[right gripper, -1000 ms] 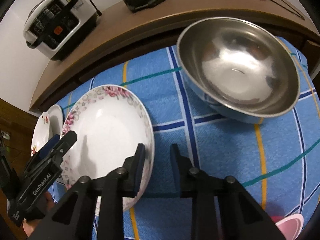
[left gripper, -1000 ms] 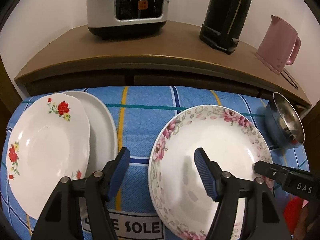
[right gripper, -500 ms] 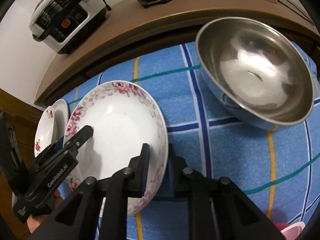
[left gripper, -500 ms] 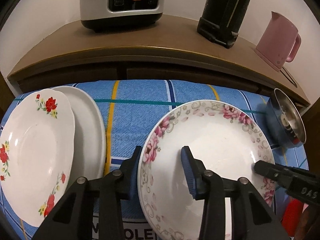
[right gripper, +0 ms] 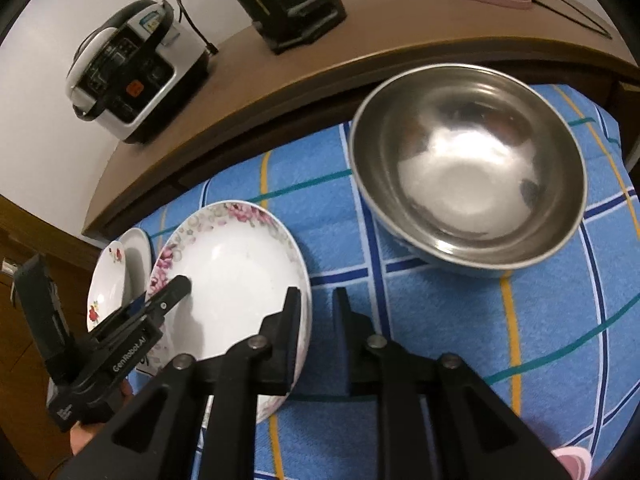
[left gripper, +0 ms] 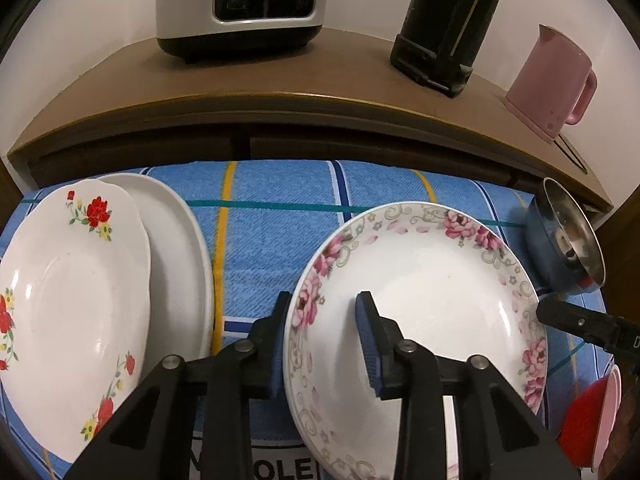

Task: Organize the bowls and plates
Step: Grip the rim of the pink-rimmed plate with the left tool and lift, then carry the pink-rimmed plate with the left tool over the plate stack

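Note:
A white plate with pink flowers [left gripper: 440,288] [right gripper: 232,264] lies on the blue checked cloth [left gripper: 272,220]. My left gripper [left gripper: 324,300] straddles its left rim and its jaws are closing. One finger is outside the rim and the blue pad of the other is over the plate's inside, apart from it. My right gripper [right gripper: 317,292] is shut on the plate's right rim. To the left, a red-flowered plate [left gripper: 68,300] rests on a plain white plate [left gripper: 180,260]. A steel bowl [right gripper: 468,172] stands at the right.
Behind the cloth runs a raised wooden shelf [left gripper: 280,92] with a rice cooker [left gripper: 240,4], a dark flask [left gripper: 448,24] and a pink kettle [left gripper: 552,84]. A red and pink dish [left gripper: 588,420] shows at the near right edge.
The left jaws have narrowed from wide apart to close around the pink-flowered plate's left rim. The right jaws have drawn in onto its right rim. Both hands have barely moved.

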Available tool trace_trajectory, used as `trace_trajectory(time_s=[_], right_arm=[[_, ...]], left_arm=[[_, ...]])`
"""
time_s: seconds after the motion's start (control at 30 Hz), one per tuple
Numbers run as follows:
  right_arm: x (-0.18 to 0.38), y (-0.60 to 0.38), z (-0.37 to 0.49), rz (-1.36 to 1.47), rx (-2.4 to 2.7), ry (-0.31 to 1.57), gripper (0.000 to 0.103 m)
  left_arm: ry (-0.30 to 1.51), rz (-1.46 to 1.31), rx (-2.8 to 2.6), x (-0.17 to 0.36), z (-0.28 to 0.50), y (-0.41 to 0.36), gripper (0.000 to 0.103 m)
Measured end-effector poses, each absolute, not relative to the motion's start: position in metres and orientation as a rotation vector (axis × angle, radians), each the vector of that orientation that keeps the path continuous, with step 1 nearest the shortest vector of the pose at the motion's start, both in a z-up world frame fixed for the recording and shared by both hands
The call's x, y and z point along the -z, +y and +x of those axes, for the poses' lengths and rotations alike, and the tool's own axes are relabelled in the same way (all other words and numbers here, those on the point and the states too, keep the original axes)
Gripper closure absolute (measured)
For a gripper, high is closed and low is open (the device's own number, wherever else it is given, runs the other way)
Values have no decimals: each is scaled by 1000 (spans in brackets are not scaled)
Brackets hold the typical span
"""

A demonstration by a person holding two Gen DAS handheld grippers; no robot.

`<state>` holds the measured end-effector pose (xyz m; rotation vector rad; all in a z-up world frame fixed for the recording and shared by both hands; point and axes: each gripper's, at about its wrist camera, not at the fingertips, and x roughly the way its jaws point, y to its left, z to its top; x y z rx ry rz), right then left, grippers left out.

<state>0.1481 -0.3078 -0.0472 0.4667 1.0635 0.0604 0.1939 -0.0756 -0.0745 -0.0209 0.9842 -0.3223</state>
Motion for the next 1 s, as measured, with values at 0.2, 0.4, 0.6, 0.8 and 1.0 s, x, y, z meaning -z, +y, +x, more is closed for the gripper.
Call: trace_trajectory(time_s=[0.2,0.4,0.6,0.8,1.0], right_arm=[[52,-301,151,438,-98,1097,88],[69,-288,156,430,-114,1144,89],[68,-283,156,397,-95,1140,88],[60,-279,147,396,-103,1125,88],[37,-260,136,361,-117,1088,88]], left_arm=[[979,-19,331,75,194,-79,68],[967,-12,334,75,192,-77,68],[956,-2,337,72,183,-76,68],[915,3,339,55,173,-67,69],[868,0,311,34,157,-48,68]])
